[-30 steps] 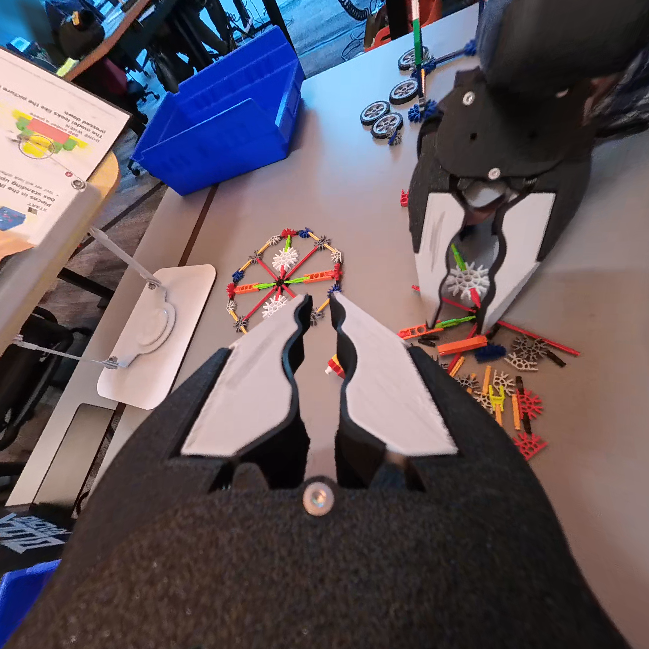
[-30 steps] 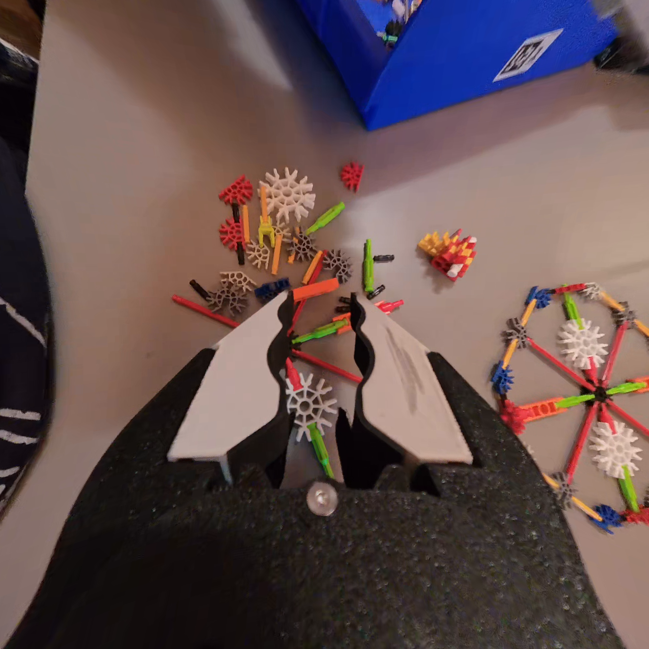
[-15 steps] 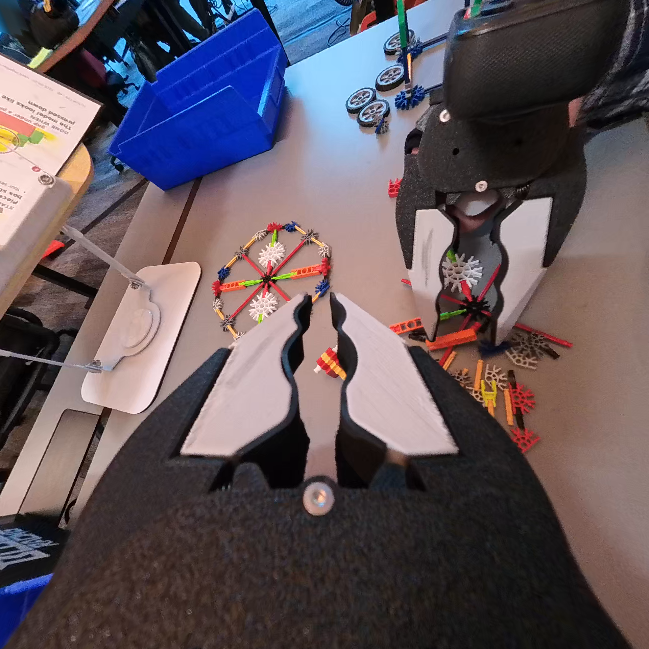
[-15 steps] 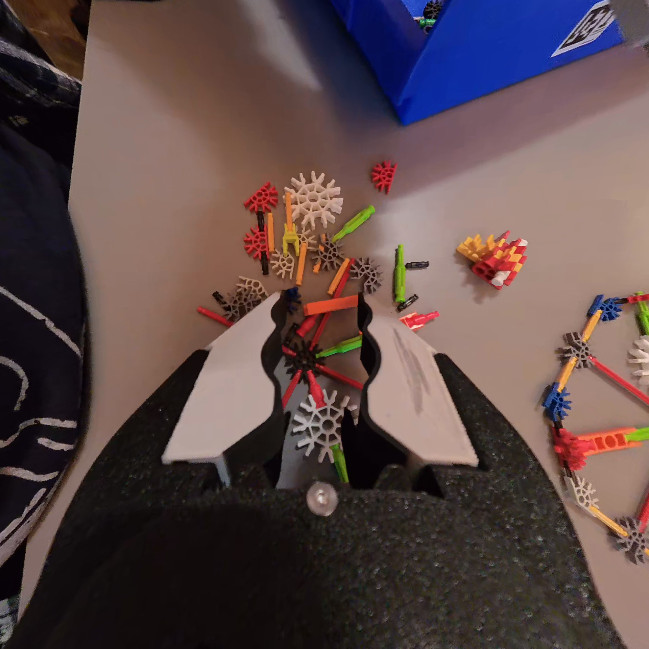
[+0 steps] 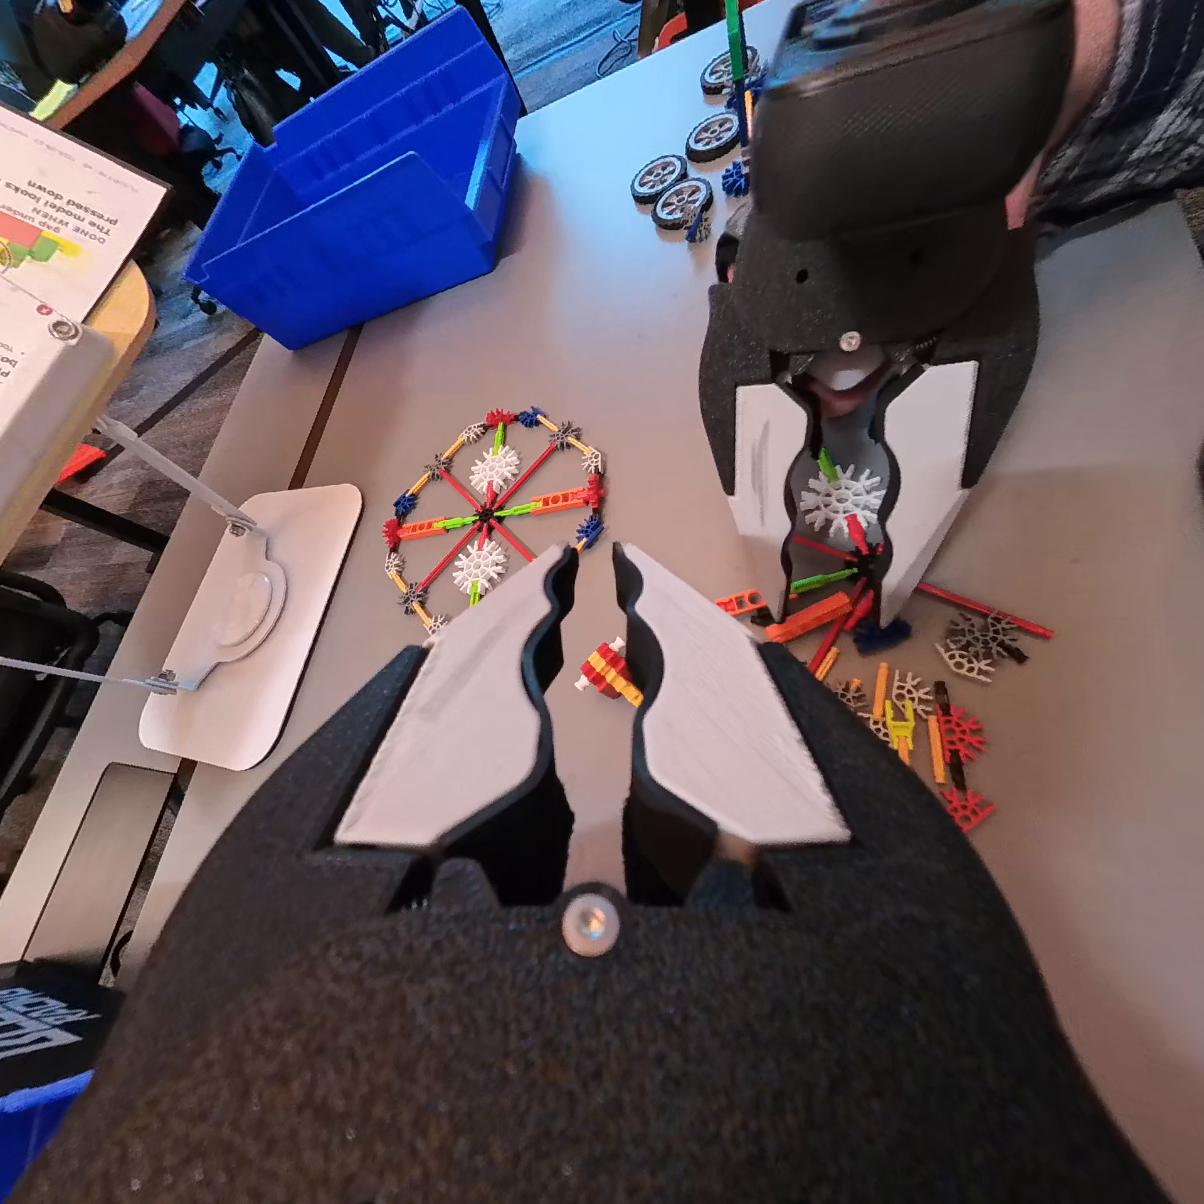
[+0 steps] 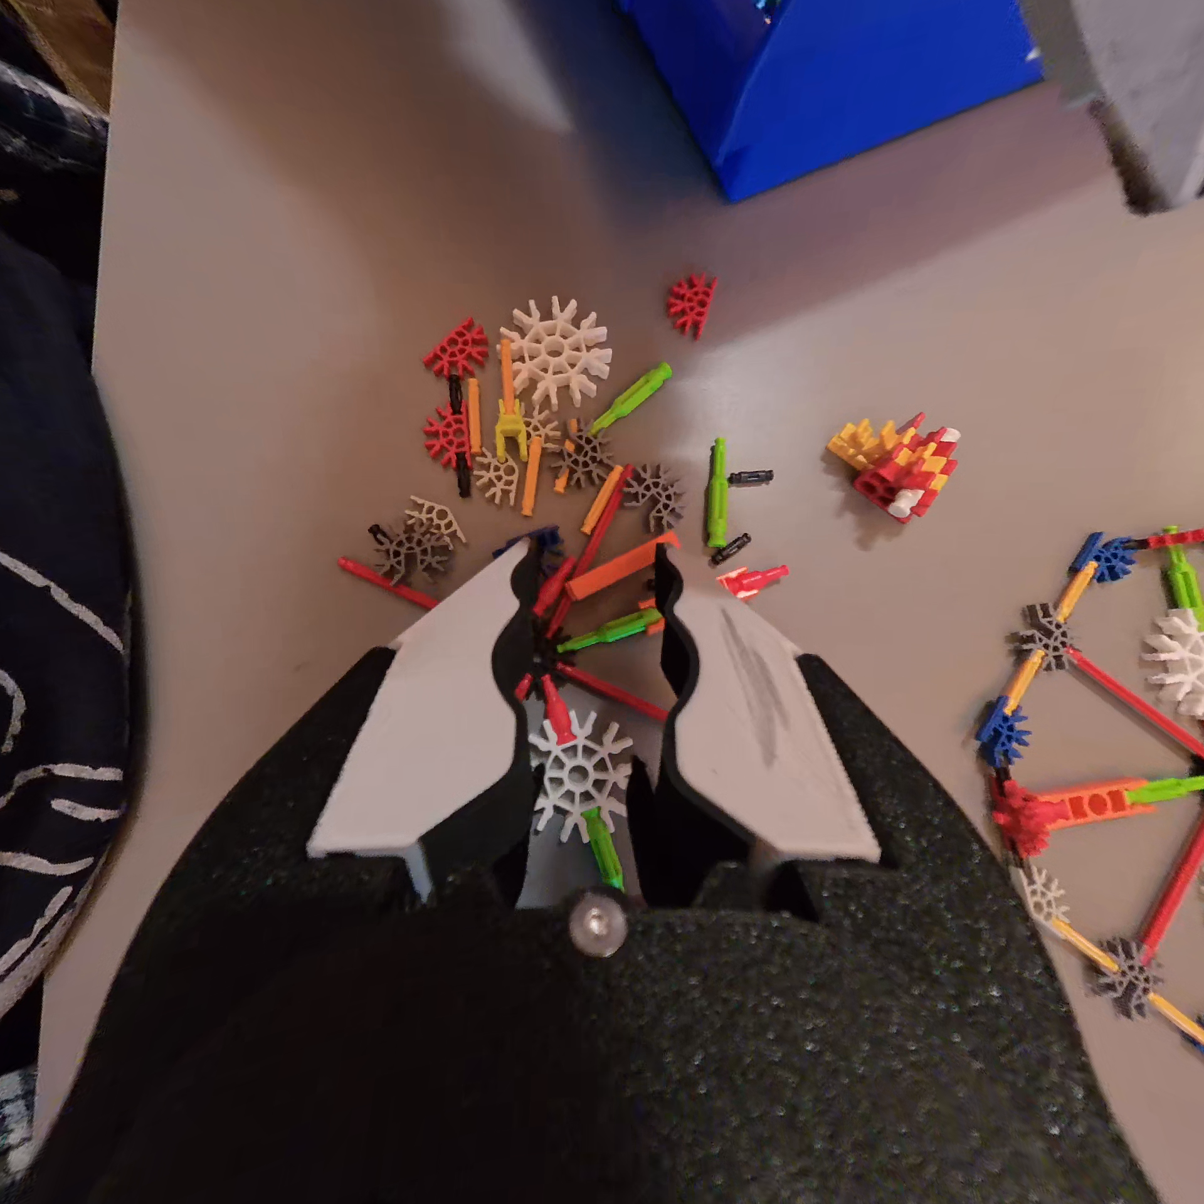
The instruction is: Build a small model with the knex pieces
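My right gripper [image 6: 593, 554] is shut on a white snowflake connector [image 6: 578, 775], gripped deep between its fingers. A green rod and a red rod stick out of the connector. The red rod runs to a black hub [image 6: 544, 651] with red and green spokes. The tips hang over a pile of loose rods and connectors [image 6: 521, 443]. The right gripper also shows in the left wrist view [image 5: 837, 612], tips down at the pile [image 5: 912, 703]. My left gripper [image 5: 594, 554] is open by a narrow gap and empty, above a small red-and-yellow cluster [image 5: 606, 671]. A built spoked wheel [image 5: 495, 515] lies flat just beyond it.
A blue bin [image 5: 365, 215] stands at the back left of the grey table. Several small black tyres [image 5: 677, 195] lie at the back. A white stand base [image 5: 241, 619] sits near the left edge, and a printed sheet [image 5: 58, 228] stands beyond it. A person's dark clothing [image 6: 52, 651] borders the table. About 12 cm separates my left fingertips from my right. Both grippers' tips are roughly 20 cm from the built spoked wheel [image 5: 495, 515].
My right gripper has shifted a little away from the built wheel, keeping the snowflake piece. The black hub now shows between its fingers. My left gripper's gap is unchanged.
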Motion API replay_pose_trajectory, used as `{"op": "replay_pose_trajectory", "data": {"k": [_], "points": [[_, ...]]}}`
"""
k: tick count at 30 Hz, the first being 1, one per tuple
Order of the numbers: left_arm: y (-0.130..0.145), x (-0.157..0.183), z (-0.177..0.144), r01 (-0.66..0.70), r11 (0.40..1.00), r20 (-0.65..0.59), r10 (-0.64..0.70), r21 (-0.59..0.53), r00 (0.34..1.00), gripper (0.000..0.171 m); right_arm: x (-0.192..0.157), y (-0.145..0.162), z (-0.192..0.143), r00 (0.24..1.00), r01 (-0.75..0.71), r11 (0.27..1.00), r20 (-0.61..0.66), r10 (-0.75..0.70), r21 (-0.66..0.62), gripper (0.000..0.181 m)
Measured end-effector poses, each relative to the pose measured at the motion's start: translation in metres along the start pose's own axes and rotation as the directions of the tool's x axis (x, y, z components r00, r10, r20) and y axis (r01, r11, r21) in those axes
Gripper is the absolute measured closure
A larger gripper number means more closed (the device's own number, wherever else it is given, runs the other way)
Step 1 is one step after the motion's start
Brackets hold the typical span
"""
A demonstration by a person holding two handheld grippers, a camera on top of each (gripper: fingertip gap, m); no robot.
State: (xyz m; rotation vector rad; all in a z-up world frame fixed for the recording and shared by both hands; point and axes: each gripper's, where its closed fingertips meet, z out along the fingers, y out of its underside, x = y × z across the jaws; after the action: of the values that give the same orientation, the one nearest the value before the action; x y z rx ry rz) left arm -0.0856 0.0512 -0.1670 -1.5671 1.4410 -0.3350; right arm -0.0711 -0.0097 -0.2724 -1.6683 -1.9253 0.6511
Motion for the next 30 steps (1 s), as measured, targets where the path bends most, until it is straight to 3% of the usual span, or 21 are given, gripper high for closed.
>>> {"op": "replay_pose_trajectory", "data": {"k": [10, 17, 26, 30], "points": [[0.003, 0.003, 0.002, -0.013, 1.0, -0.007, 0.012, -0.023, 1.0, 0.16, 0.005, 0.004, -0.003, 0.999, -0.041, 0.999, -0.011, 0.041, -0.003, 0.176], [0.008, 0.007, 0.002, -0.032, 0.998, -0.031, 0.03, -0.059, 0.999, 0.159, 0.013, 0.008, -0.014, 0.995, -0.078, 0.997, -0.062, 0.078, -0.002, 0.163], [0.014, 0.013, 0.005, -0.057, 0.994, -0.044, 0.053, -0.094, 0.998, 0.158, 0.012, 0.008, -0.011, 0.992, -0.118, 0.993, -0.044, 0.118, 0.003, 0.16], [0.013, 0.009, 0.004, -0.052, 0.995, -0.032, 0.049, -0.091, 0.998, 0.158, 0.03, 0.005, -0.026, 0.982, -0.153, 0.987, -0.109, 0.157, 0.043, 0.16]]}}
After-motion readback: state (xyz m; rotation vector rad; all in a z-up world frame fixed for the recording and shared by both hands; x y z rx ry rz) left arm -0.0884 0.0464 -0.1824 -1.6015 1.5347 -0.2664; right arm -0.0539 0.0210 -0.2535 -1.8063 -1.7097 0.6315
